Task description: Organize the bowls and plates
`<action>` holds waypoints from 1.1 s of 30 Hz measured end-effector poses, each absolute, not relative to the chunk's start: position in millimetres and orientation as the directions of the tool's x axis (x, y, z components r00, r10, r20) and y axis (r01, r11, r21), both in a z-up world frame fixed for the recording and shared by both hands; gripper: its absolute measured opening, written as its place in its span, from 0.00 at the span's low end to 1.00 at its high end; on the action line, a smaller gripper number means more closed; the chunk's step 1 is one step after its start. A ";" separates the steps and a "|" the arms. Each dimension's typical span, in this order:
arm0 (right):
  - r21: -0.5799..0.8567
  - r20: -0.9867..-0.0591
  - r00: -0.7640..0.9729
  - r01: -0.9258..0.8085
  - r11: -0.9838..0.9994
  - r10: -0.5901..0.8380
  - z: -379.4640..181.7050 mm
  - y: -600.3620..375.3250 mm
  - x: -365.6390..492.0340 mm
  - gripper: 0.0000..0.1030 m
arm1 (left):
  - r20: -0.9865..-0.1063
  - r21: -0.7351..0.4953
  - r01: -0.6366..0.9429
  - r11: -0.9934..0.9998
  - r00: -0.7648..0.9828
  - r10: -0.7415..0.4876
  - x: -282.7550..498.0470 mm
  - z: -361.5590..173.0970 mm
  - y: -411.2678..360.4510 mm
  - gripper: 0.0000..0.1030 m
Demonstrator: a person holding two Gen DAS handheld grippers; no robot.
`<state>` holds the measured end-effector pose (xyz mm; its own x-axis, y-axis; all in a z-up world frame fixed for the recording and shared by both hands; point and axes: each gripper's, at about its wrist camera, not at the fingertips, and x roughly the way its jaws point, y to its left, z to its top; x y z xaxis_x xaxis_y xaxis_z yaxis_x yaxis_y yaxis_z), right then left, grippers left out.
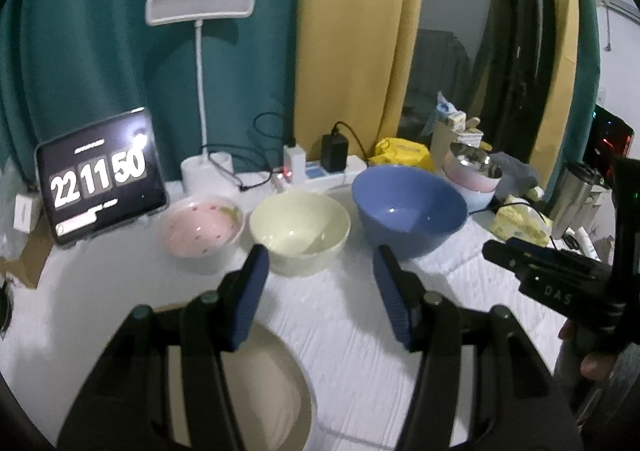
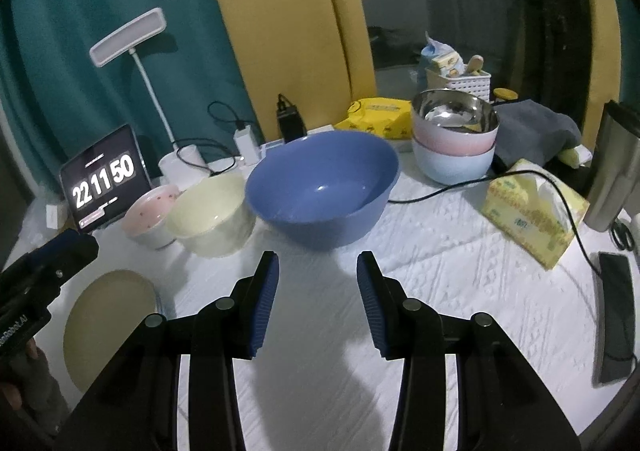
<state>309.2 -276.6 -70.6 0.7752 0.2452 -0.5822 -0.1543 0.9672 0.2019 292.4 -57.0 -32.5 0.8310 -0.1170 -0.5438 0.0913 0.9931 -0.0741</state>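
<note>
Tongs [image 2: 318, 265] gape just short of blue bowl [image 2: 322, 187].

tablet [image 1: 100, 175]: "22 11 50" | right gripper [image 1: 556, 283] body: "DAS"
</note>
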 end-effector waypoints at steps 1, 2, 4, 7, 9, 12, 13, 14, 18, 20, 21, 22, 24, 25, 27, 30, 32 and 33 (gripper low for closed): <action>0.199 -0.582 0.777 -0.150 0.968 0.240 -69.5 -278.1 312.6 0.42 | -0.542 -0.067 0.099 0.993 0.832 -0.120 296.3 -31.7 -60.2 0.54; 0.196 -0.582 0.779 -0.145 0.970 0.234 -68.9 -279.3 315.4 0.42 | -0.539 -0.059 0.105 0.993 0.834 -0.120 298.6 -31.2 -62.1 0.54; 0.184 -0.583 0.782 -0.136 0.973 0.220 -68.6 -281.6 321.6 0.42 | -0.530 -0.037 0.124 0.992 0.839 -0.124 306.0 -29.7 -68.4 0.54; 0.175 -0.588 0.783 -0.119 0.977 0.201 -69.7 -286.7 331.7 0.42 | -0.526 -0.026 0.135 0.990 0.841 -0.129 318.9 -29.3 -74.6 0.54; 0.177 -0.590 0.784 -0.105 0.979 0.191 -71.1 -290.5 339.6 0.43 | -0.537 -0.028 0.147 0.989 0.832 -0.138 330.8 -32.4 -78.5 0.54; 0.181 -0.593 0.785 -0.088 0.980 0.180 -74.9 -294.8 350.4 0.43 | -0.556 -0.034 0.161 0.986 0.817 -0.152 350.1 -39.7 -84.0 0.54; 0.183 -0.597 0.782 -0.084 0.979 0.179 -76.7 -296.3 353.8 0.43 | -0.562 -0.038 0.165 0.986 0.812 -0.157 355.7 -41.8 -85.6 0.54; 0.186 -0.601 0.780 -0.077 0.980 0.175 -78.9 -297.8 357.6 0.43 | -0.563 -0.040 0.170 0.985 0.810 -0.163 361.4 -44.3 -88.2 0.54; 0.193 -0.617 0.769 -0.056 0.980 0.165 -87.6 -302.1 374.5 0.43 | -0.572 -0.043 0.177 0.983 0.802 -0.170 375.8 -50.8 -95.0 0.54; 0.189 -0.623 0.766 -0.050 0.981 0.160 -90.6 -302.6 381.5 0.43 | -0.583 -0.049 0.175 0.983 0.794 -0.170 383.0 -54.5 -96.9 0.54; 0.194 -0.627 0.762 -0.049 0.980 0.162 -92.4 -302.8 385.4 0.43 | -0.586 -0.053 0.173 0.984 0.792 -0.171 385.7 -55.6 -97.5 0.54; 0.200 -0.629 0.759 -0.052 0.978 0.168 -94.1 -302.9 389.5 0.43 | -0.588 -0.055 0.171 0.984 0.791 -0.170 388.2 -56.7 -98.3 0.54; 0.204 -0.633 0.755 -0.053 0.978 0.172 -97.2 -302.7 396.5 0.44 | -0.593 -0.055 0.164 0.985 0.788 -0.164 394.8 -59.6 -100.9 0.54; 0.207 -0.635 0.752 -0.054 0.977 0.177 -99.3 -302.9 401.2 0.44 | -0.596 -0.053 0.161 0.986 0.787 -0.161 398.5 -61.4 -102.4 0.54; 0.207 -0.637 0.750 -0.055 0.977 0.177 -102.8 -302.4 407.7 0.47 | -0.602 -0.052 0.157 0.986 0.783 -0.157 403.7 -64.8 -104.6 0.54; 0.203 -0.649 0.741 -0.050 0.978 0.172 -111.4 -303.2 416.8 0.48 | -0.614 -0.046 0.156 0.987 0.774 -0.151 411.1 -71.0 -109.7 0.54; 0.208 -0.657 0.733 -0.047 0.977 0.175 -117.1 -304.3 420.1 0.48 | -0.621 -0.040 0.156 0.987 0.770 -0.147 414.8 -75.2 -113.6 0.54; 0.209 -0.660 0.730 -0.046 0.977 0.176 -119.2 -305.3 421.2 0.48 | -0.623 -0.038 0.158 0.987 0.768 -0.147 416.1 -76.8 -115.1 0.54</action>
<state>421.2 -305.3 -119.2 0.7301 0.1761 -0.6602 -0.0463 0.9768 0.2093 416.1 -115.1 -76.8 0.7681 -0.1473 -0.6231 0.1583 0.9867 -0.0381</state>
